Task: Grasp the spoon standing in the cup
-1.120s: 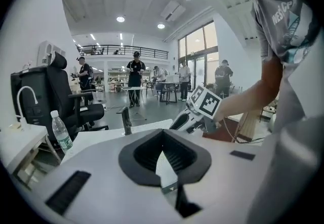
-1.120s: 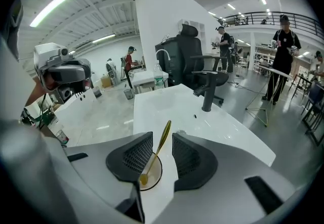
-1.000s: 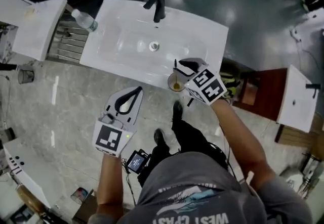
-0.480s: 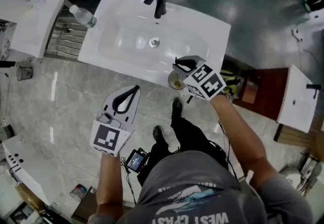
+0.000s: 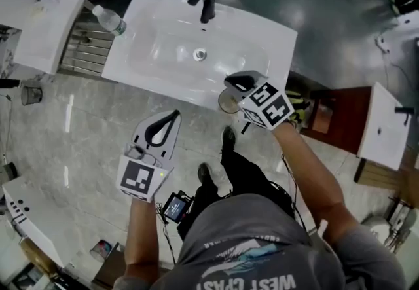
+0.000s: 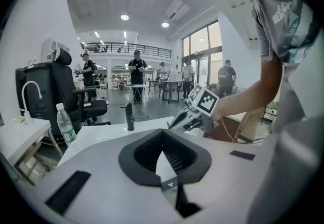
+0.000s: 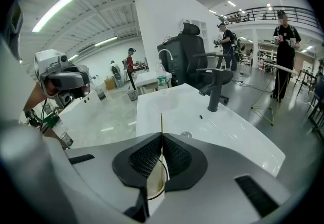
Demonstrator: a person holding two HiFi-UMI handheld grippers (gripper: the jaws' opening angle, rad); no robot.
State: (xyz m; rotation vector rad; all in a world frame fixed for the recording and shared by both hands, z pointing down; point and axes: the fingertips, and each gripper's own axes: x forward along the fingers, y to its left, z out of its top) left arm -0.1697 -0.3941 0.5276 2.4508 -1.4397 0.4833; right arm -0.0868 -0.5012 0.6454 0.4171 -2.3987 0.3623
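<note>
A small cup [image 5: 226,105] stands on the front right rim of the white washbasin [image 5: 157,79]. My right gripper [image 5: 232,82] hangs over it with its jaws shut on the thin spoon handle [image 7: 161,126], which sticks up between the black pads. In the right gripper view the cup's rim [image 7: 158,190] shows just under the jaws of my right gripper [image 7: 162,138]. Well to the left of the cup, my left gripper [image 5: 173,116] is held over the floor in front of the basin, with nothing in it and the tips of its jaws together.
A black tap [image 5: 205,2] stands at the basin's back edge and a drain [image 5: 200,55] sits mid-bowl. A water bottle [image 5: 109,21] stands at the left end beside a second white counter [image 5: 46,33]. A wooden cabinet [image 5: 337,122] is on the right. My shoes [image 5: 228,141] are near the basin.
The right gripper's jaws have closed from wide open onto the spoon handle above the cup. The left gripper has stayed where it was.
</note>
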